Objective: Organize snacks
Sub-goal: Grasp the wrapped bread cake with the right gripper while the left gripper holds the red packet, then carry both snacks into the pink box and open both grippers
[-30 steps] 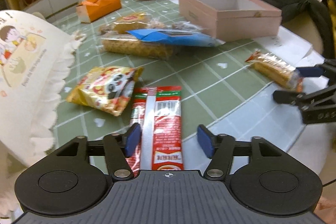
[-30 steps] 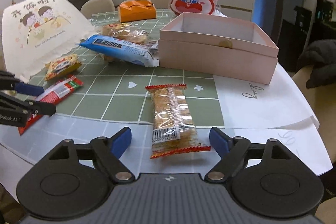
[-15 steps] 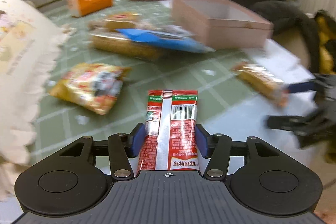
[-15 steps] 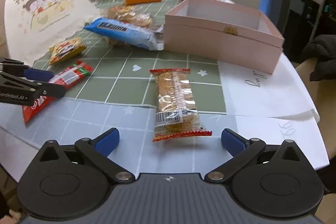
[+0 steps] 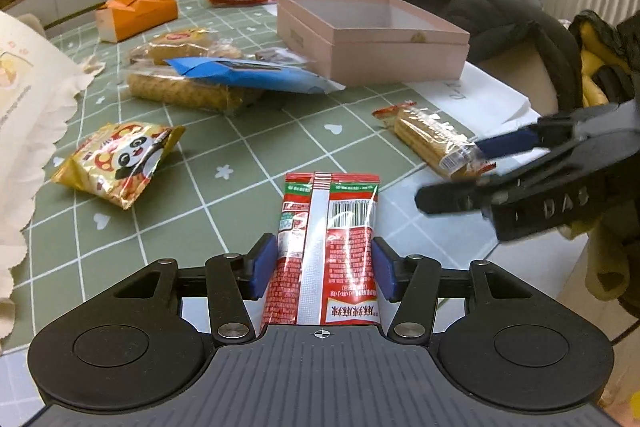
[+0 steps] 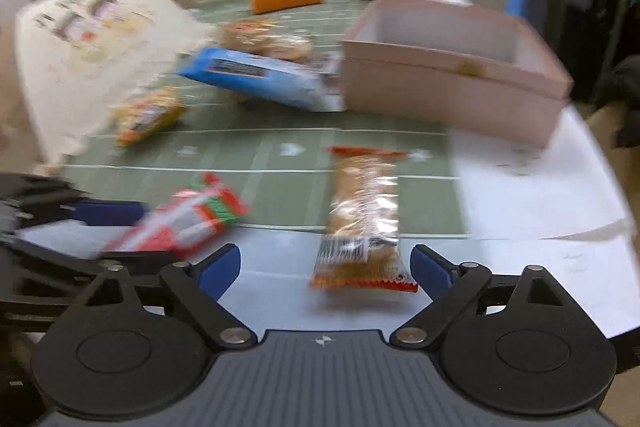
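Glossy foil red packet (image 5: 328, 247), matt pink cardboard box (image 5: 372, 39), checked tablecloth (image 5: 256, 147).

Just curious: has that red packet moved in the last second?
Yes. The red packet has come off the table, toward the left gripper, whose fingers now clamp it.

1. The left gripper (image 5: 325, 271) is matte black plastic with blue pads (image 5: 264, 269) on its fingertips.
2. Silver screws sit at the linkage pivots, beside two round black discs and a ribbed centre plate bearing a small crosshair mark.
3. The right gripper (image 6: 325, 267) matches; its side shows raised letters "DAS".
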Tool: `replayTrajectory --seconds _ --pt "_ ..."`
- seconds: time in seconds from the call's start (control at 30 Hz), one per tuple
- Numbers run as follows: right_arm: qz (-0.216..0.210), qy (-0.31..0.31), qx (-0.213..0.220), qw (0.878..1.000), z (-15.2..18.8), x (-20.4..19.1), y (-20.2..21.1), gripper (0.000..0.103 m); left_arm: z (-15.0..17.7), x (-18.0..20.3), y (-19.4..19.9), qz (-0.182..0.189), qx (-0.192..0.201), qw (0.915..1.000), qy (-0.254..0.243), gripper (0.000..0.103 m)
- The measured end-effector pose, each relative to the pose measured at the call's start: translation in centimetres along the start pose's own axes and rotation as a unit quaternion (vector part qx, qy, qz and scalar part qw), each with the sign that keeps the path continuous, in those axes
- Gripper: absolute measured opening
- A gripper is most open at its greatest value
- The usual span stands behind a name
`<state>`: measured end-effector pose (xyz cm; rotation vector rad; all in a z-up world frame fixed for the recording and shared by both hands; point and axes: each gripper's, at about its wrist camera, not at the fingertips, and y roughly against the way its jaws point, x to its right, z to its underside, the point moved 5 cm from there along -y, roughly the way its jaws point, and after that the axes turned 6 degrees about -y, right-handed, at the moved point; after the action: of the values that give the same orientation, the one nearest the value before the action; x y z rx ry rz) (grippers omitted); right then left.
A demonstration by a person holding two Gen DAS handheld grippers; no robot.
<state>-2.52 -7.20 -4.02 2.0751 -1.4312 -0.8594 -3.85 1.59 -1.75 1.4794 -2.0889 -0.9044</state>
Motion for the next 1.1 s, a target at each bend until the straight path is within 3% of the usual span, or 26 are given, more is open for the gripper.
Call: replayTrajectory --seconds 0.13,0.4,0.5,0.63,1.1 --pt "0.063 0.007 0.039 0.997 -1.3 -0.1 -0.2 0.092 0.0 0.2 0.0 -0.006 0.002 1.0 -0.005 0.057" --pt "0.094 -0.02 0.025 0.995 -2.3 0.9 -3.6 0.091 0.1 0.0 0.0 -0.002 0.007 1.0 0.003 0.057" --pt "0.096 -0.019 0.024 0.995 -2.1 1.1 -3.6 0.08 0.1 0.0 0.0 -0.002 0.008 1.0 0.003 0.058" --pt "0.08 -0.006 0.017 0.997 -1.8 1.0 -2.5 0.039 0.2 0.1 0.1 -0.005 0.009 0.9999 0.002 0.058" --pt "0.077 0.017 0.034 0.996 0.0 1.4 2.5 0.036 -0.2 1.3 -0.1 -0.006 0.0 1.0 -0.008 0.055"
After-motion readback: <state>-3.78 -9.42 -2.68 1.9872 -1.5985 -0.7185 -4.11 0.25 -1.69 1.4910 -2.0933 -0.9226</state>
